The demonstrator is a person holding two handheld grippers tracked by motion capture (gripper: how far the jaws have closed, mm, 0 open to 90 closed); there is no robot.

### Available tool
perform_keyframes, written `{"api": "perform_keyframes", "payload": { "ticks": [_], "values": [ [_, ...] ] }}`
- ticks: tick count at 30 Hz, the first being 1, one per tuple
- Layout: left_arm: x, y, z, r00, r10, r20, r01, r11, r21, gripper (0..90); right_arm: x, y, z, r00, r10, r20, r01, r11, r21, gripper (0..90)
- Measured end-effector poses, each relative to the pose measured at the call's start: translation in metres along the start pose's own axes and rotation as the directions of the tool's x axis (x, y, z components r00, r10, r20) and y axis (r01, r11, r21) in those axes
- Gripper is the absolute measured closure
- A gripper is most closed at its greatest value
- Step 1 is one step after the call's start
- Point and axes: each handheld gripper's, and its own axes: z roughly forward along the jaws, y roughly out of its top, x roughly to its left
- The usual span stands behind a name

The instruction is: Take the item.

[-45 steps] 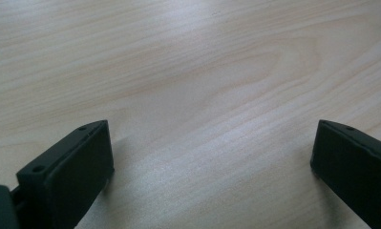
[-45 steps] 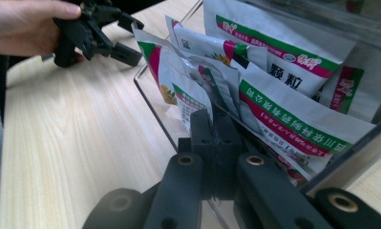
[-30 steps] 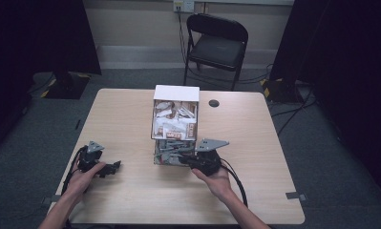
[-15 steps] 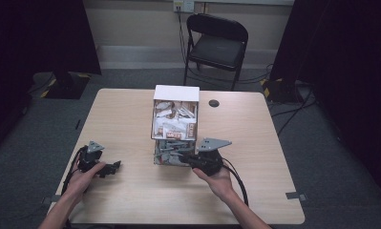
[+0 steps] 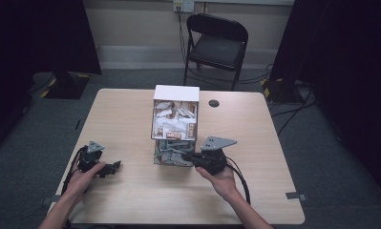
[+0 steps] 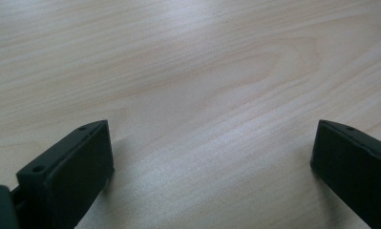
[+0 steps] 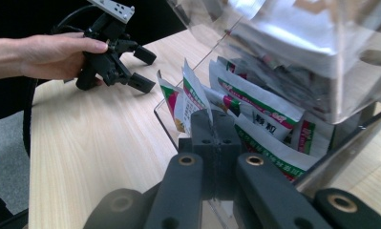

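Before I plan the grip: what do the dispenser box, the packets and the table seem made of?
Dispenser box: clear, glossy plastic by the look; the contents show through its walls. Packets: thin printed foil or plastic film, probably, creased and shiny. Table: pale wood-grain top with a matte finish, possibly laminate.

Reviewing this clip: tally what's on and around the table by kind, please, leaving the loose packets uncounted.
Grippers: 2, left gripper open on the bare table, right gripper shut on a packet
Clear dispenser box of packets: 1
Folding chair: 1
Round black table insert: 1
Total: 5
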Motion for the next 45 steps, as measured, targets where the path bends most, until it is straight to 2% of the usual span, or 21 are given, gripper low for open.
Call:
{"api": "perform_keyframes", "payload": {
  "ticks": [6,16,36,45],
  "values": [
    [0.000,0.000,0.000,1.0000,0.000,0.000,0.000,1.0000,0.000,0.1,-0.001,0.001,-0.004,1.0000,0.005,0.004,-0.005,1.000,-0.011,90.0],
    [0.000,0.000,0.000,1.0000,0.000,0.000,0.000,1.0000,0.000,0.1,0.005,0.008,-0.013,0.9997,-0.004,-0.026,0.003,0.999,-0.047,90.0],
    [0.000,0.000,0.000,1.0000,0.000,0.000,0.000,1.0000,0.000,0.1,0.012,0.009,-0.031,0.9999,-0.009,-0.006,0.009,0.999,-0.043,90.0],
    [0.000,0.000,0.000,1.0000,0.000,0.000,0.000,1.0000,0.000,0.1,0.015,0.000,-0.044,1.0000,-0.001,0.002,0.001,0.999,-0.051,90.0]
  ]
}}
